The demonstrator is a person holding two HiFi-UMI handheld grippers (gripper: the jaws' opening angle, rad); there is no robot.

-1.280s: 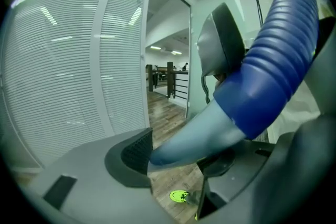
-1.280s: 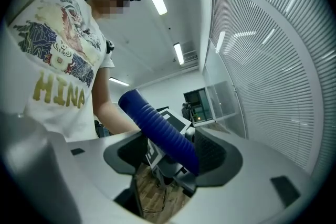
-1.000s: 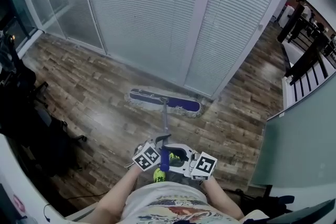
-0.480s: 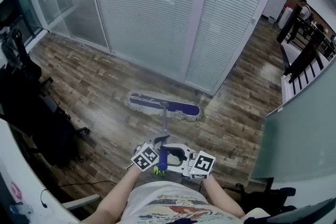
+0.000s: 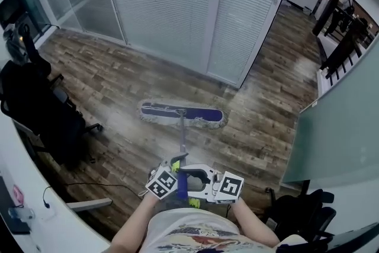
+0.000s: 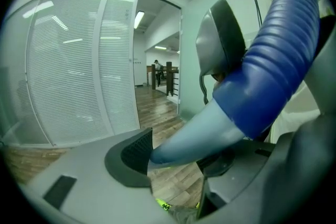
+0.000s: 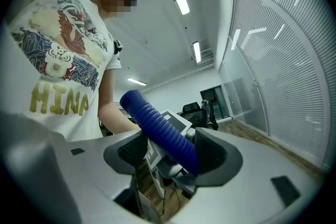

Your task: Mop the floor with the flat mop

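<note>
The flat mop's head (image 5: 182, 115), blue with a pale fringe, lies flat on the wooden floor (image 5: 106, 86) a little way out from the blind-covered glass wall. Its pole (image 5: 182, 142) runs back to a blue ribbed grip (image 5: 182, 185) in front of my body. My left gripper (image 5: 172, 178) is shut on the handle's pale taper (image 6: 194, 134) just below the ribbed grip (image 6: 273, 60). From the other side, my right gripper (image 5: 198, 181) is shut on the ribbed grip (image 7: 163, 134) further up, which crosses between its pads (image 7: 210, 152).
The glass partition with blinds (image 5: 177, 9) fills the far side. A black office chair (image 5: 41, 115) and a white desk edge (image 5: 35, 216) stand at the left, with a cable (image 5: 89, 186) on the floor. Another black chair (image 5: 299, 216) and a frosted panel (image 5: 337, 139) are at the right.
The mop head has been drawn back from the foot of the glass wall, and I have moved backward with it. Both grippers keep the same hold on the handle.
</note>
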